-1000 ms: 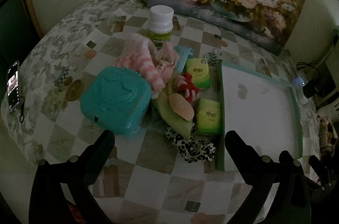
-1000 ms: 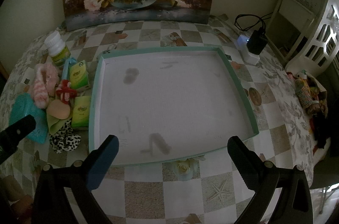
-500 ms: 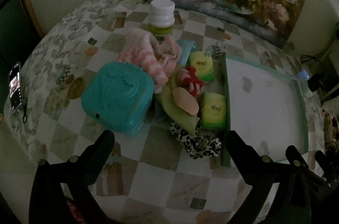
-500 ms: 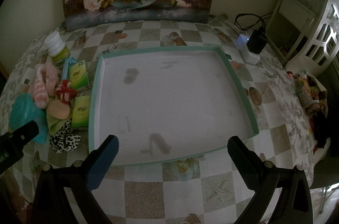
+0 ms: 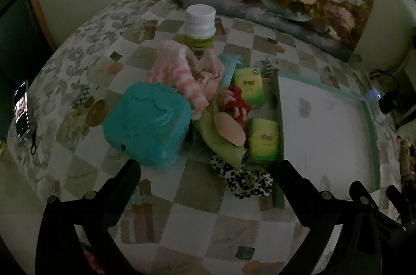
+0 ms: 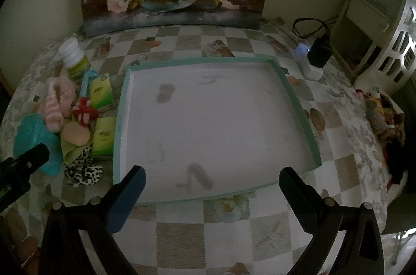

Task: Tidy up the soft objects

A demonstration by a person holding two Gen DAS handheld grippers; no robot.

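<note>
Left wrist view
- Left tool [image 5: 205,171]: jaws spread wide, holding nothing; hangs above the table [image 5: 208,223], on the near side of the pile.
- Tray [image 5: 369,119]: one, teal-rimmed, white floor bare; nothing sorted into it, so the task looks barely begun.
- Pile, just left of the tray, all still to be moved:
  - teal container [image 5: 147,124]: one, farthest from the tray.
  - pink striped fabric [image 5: 179,77]: one bundle, beyond the container.
  - green tissue packs [image 5: 249,85]: two, the nearer touching the tray rim.
  - red-and-white rope toy [image 5: 236,106]: one, between the packs.
  - peach pad [image 5: 230,129]: one, lying on a green cloth [image 5: 221,145].
  - leopard scrunchie [image 5: 247,178]: one, nearest the tool.
- White-capped bottle [image 5: 200,27]: one, upright, beyond the pile.
- Phone [image 5: 22,111]: one, well left of the tray, at the table's edge.

Right wrist view
- Right tool [image 6: 212,186]: fully parted, empty; hangs over the tray's near rim.
- Charger [image 6: 318,52]: one, beyond the tray's right corner.
</note>
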